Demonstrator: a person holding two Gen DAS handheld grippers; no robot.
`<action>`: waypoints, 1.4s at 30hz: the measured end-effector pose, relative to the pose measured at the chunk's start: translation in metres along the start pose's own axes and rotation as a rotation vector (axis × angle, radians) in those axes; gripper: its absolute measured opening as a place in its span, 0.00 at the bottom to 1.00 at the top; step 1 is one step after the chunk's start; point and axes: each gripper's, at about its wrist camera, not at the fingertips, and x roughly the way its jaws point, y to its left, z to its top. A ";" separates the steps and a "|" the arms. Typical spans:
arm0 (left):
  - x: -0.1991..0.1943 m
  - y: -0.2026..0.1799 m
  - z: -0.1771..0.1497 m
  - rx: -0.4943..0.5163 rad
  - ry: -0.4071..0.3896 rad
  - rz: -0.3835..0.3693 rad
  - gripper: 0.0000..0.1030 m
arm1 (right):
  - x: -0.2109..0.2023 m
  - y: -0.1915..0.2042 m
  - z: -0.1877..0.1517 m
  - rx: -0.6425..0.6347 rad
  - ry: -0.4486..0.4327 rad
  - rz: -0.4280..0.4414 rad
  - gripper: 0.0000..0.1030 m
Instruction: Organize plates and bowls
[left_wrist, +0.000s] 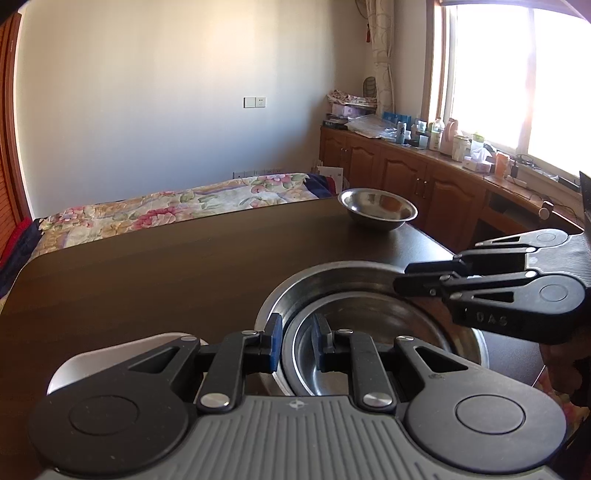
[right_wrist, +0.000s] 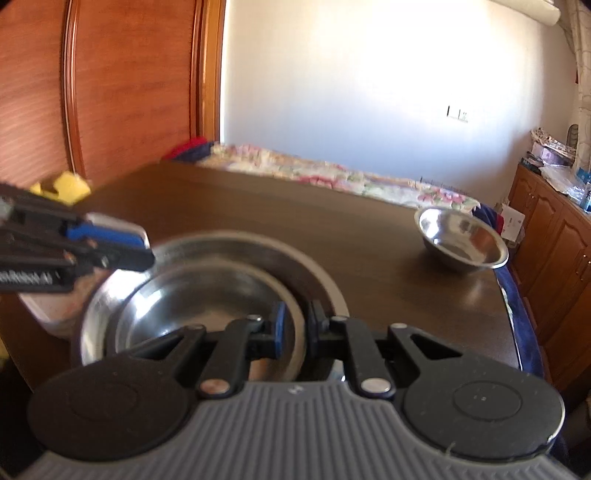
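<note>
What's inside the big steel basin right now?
A smaller steel bowl sits nested in the big steel basin. Both grippers' jaws grip the bowl's rim on opposite sides. Anything beneath the bowl is hidden.

Both wrist views look close and downward over the dark table (left_wrist: 147, 277), sharing the nested bowls (left_wrist: 369, 314).
</note>
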 end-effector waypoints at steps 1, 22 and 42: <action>0.001 -0.001 0.002 0.003 -0.001 -0.002 0.20 | -0.002 -0.001 0.001 0.007 -0.010 0.007 0.15; 0.073 -0.046 0.077 0.120 0.035 -0.004 0.27 | -0.004 -0.102 0.014 0.096 -0.165 -0.099 0.38; 0.152 -0.071 0.117 0.134 0.101 -0.043 0.50 | 0.035 -0.172 0.014 0.160 -0.159 -0.119 0.53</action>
